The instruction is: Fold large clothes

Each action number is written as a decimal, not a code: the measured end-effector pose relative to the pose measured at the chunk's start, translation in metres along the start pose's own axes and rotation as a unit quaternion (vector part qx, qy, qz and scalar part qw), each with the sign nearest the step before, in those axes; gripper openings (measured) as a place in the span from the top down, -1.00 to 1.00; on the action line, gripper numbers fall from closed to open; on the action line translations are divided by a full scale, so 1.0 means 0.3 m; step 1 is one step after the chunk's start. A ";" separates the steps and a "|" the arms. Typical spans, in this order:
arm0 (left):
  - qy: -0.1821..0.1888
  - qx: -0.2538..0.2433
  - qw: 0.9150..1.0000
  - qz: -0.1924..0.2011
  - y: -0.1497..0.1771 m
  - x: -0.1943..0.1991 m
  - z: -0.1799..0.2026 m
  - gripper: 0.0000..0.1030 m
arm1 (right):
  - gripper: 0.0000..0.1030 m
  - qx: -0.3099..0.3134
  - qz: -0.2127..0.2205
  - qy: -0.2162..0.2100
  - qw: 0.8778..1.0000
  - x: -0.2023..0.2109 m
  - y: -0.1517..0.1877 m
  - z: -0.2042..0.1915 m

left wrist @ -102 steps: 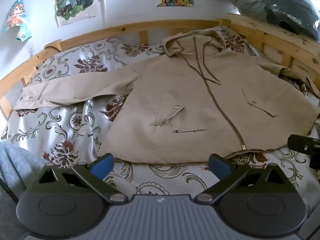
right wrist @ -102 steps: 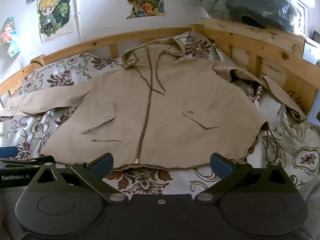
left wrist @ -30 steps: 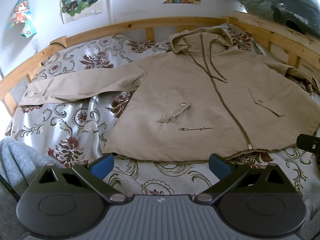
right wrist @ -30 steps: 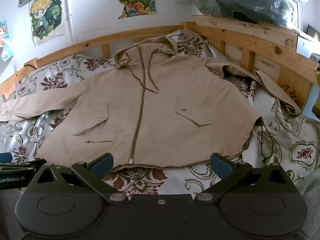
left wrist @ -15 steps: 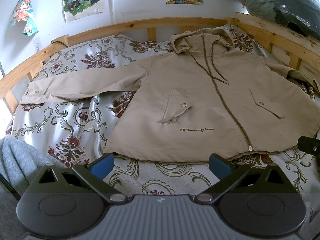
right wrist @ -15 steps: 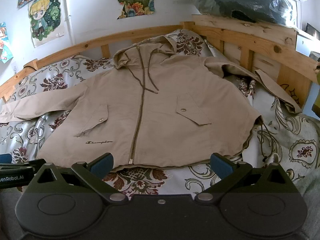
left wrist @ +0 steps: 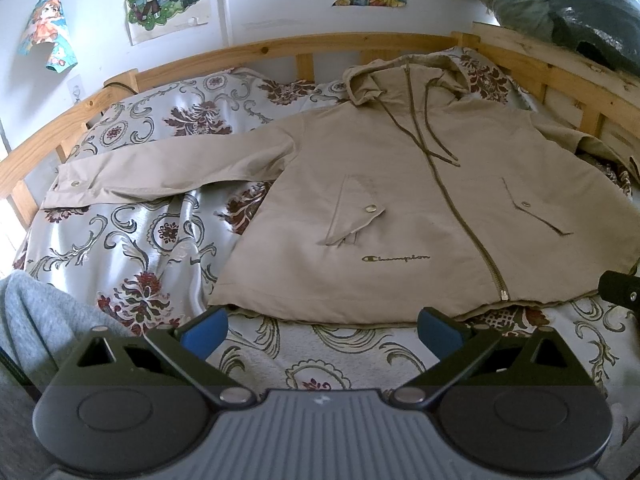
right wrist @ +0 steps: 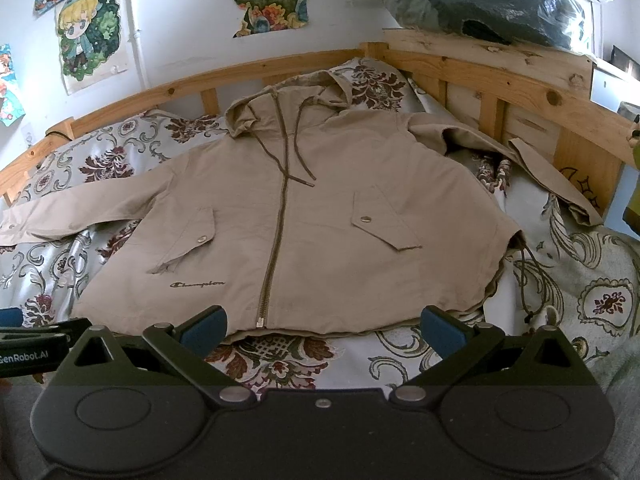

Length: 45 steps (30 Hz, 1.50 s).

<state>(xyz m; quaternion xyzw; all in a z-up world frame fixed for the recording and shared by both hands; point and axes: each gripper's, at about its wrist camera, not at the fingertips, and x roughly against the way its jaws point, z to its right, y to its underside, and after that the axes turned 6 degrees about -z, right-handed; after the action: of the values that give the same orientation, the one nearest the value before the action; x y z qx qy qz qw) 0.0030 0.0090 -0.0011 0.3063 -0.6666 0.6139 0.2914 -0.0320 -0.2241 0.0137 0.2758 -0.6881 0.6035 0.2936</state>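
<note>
We hold both claws wide and empty just short of the hem of the tan jacket (left wrist: 400, 184), which lies face up and zipped on the bed (left wrist: 132, 240), hood toward the wooden rail. The left claw (left wrist: 320, 330) faces the logo side and the right claw (right wrist: 324, 330) the zipper's end. One sleeve (left wrist: 160, 172) is spread flat while the other sleeve (right wrist: 520, 156) drapes toward the frame, so we judge folding not yet begun.
</note>
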 end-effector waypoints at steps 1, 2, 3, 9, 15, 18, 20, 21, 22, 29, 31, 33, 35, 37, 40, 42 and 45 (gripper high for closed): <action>0.000 0.000 1.000 0.000 0.001 -0.001 -0.001 -0.99 | -0.99 0.000 0.000 0.001 1.000 -0.001 -0.001 0.000; 0.000 0.000 1.000 -0.001 0.001 -0.001 -0.001 -0.99 | -0.99 0.000 0.000 0.002 1.000 -0.001 -0.002 -0.001; -0.001 0.000 1.000 -0.002 0.001 -0.003 -0.001 -0.99 | -0.99 0.000 -0.001 0.004 1.000 0.000 -0.003 -0.002; 0.016 -0.016 0.999 -0.035 -0.063 -0.018 0.008 -0.99 | -0.99 -0.010 -0.014 -0.017 1.000 0.030 -0.055 0.023; 0.026 -0.111 0.993 0.019 -0.262 -0.019 0.073 -0.99 | -0.99 0.021 0.044 0.014 0.999 0.165 -0.245 0.161; 0.030 -0.132 0.990 0.049 -0.355 -0.053 0.117 -0.99 | -0.99 0.041 0.062 0.067 0.995 0.180 -0.335 0.273; 0.033 -0.131 0.988 0.070 -0.404 -0.092 0.143 -0.99 | -0.99 0.045 0.057 0.103 0.992 0.147 -0.383 0.349; 0.035 -0.124 0.988 0.082 -0.418 -0.113 0.150 -0.99 | -0.99 0.043 0.051 0.110 0.992 0.126 -0.395 0.384; 0.041 -0.116 0.988 0.090 -0.428 -0.139 0.154 -0.99 | -0.97 0.036 0.043 0.113 0.992 0.097 -0.413 0.421; 0.081 -0.075 0.993 0.047 -0.434 -0.322 0.096 -0.99 | -0.63 0.019 -0.013 0.142 0.990 -0.180 -0.465 0.582; 0.082 -0.071 0.993 0.042 -0.436 -0.344 0.076 -0.99 | -0.49 0.011 -0.035 0.144 0.989 -0.266 -0.462 0.622; 0.084 -0.067 0.993 0.044 -0.446 -0.354 0.068 -0.99 | -0.40 0.001 -0.060 0.147 0.987 -0.345 -0.456 0.651; 0.086 -0.057 0.994 0.042 -0.468 -0.360 0.060 -0.99 | -0.27 -0.001 -0.077 0.168 0.983 -0.402 -0.454 0.669; 0.089 -0.046 0.994 0.045 -0.479 -0.357 0.050 -0.99 | 0.37 -0.019 -0.094 0.179 0.979 -0.434 -0.454 0.697; 0.076 -0.044 0.995 0.048 -0.491 -0.350 0.049 -0.99 | 1.00 -0.044 -0.080 0.171 0.981 -0.397 -0.472 0.711; 0.058 -0.048 0.996 0.043 -0.495 -0.339 0.051 -0.99 | 1.00 -0.024 -0.063 0.195 0.978 -0.357 -0.498 0.687; 0.037 -0.048 0.998 0.030 -0.506 -0.321 0.048 -0.99 | 1.00 -0.013 -0.033 0.205 0.978 -0.278 -0.558 0.661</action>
<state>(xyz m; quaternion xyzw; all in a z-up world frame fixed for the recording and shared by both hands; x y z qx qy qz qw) 0.1810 -0.0093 0.0213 0.2486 -0.6931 0.6003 0.3121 0.1331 -0.4387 0.0447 0.1652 -0.6117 0.6283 0.4514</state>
